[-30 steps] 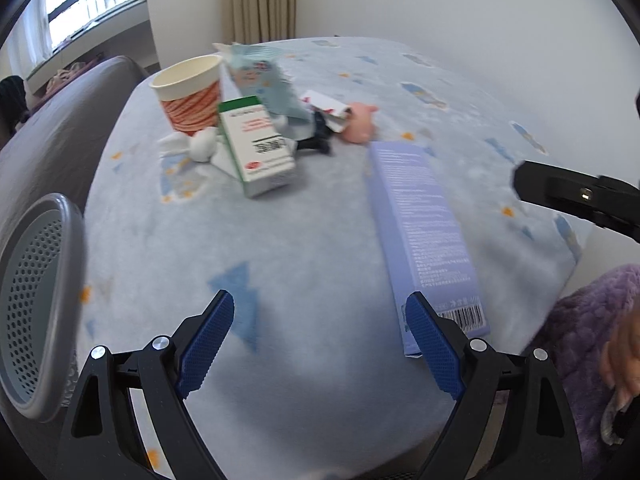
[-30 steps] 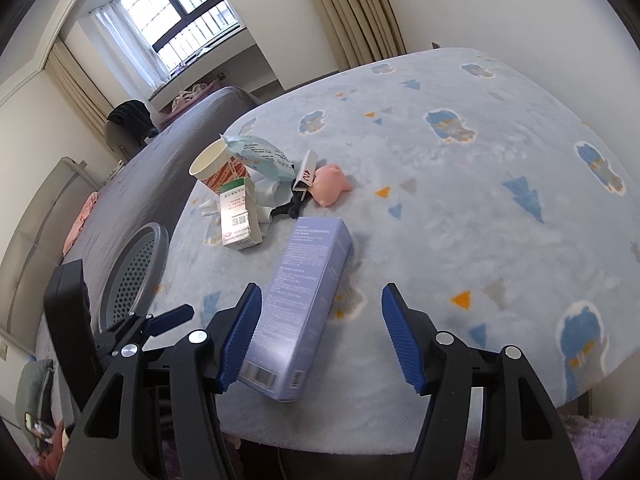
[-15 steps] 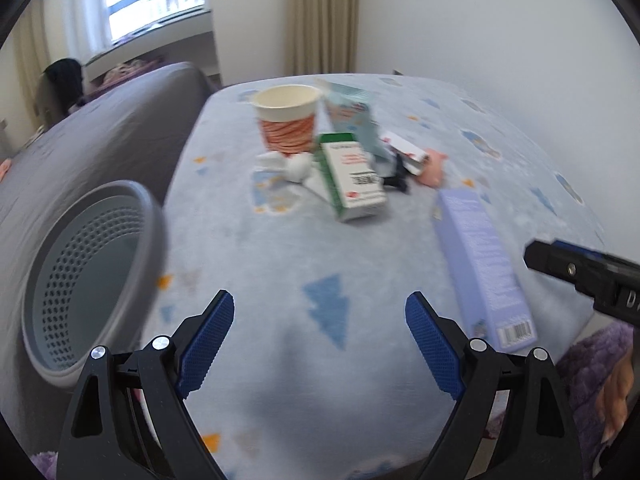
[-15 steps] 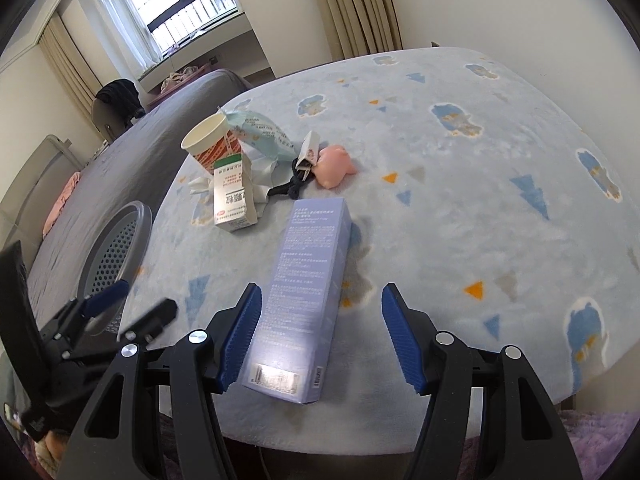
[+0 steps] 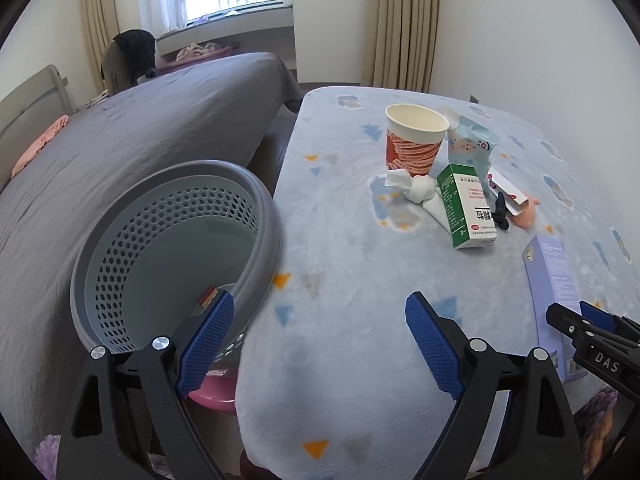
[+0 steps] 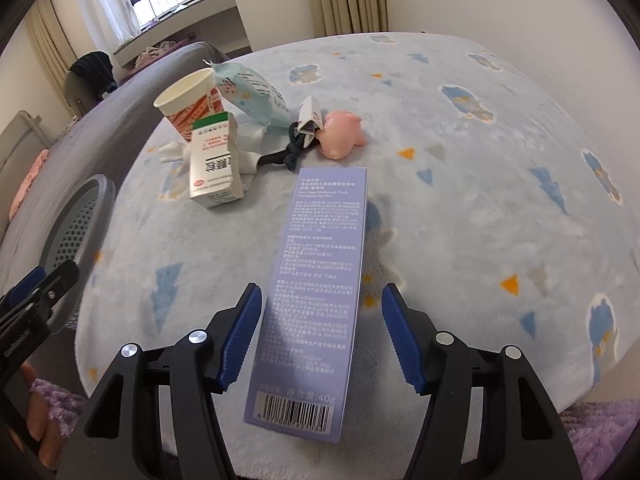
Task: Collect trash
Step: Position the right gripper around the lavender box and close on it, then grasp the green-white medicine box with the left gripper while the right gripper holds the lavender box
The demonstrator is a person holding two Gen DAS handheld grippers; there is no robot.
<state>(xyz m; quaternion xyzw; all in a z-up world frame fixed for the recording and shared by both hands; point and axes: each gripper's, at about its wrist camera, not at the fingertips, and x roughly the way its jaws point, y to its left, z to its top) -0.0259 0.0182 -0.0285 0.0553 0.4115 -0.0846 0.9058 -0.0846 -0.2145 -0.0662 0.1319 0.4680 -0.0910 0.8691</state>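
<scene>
The right gripper (image 6: 320, 336) is spread wide, its blue pads on either side of the near end of a long purple box (image 6: 316, 280) that lies flat on the surface (image 6: 480, 200); neither pad touches the box, so nothing is grasped. The left gripper (image 5: 320, 344) is likewise wide apart and holds nothing, its left pad (image 5: 206, 344) over the rim of a gray perforated basket (image 5: 132, 240) beside the surface, its right pad over the blue cloth. Farther back lies the rest of the trash: a green-and-white box (image 6: 216, 168), a paper cup (image 6: 188, 100), a crumpled tissue (image 5: 412, 186), a light blue packet (image 6: 252, 96), a black cord (image 6: 286, 156) and a pink toy pig (image 6: 342, 136), clustered close together.
</scene>
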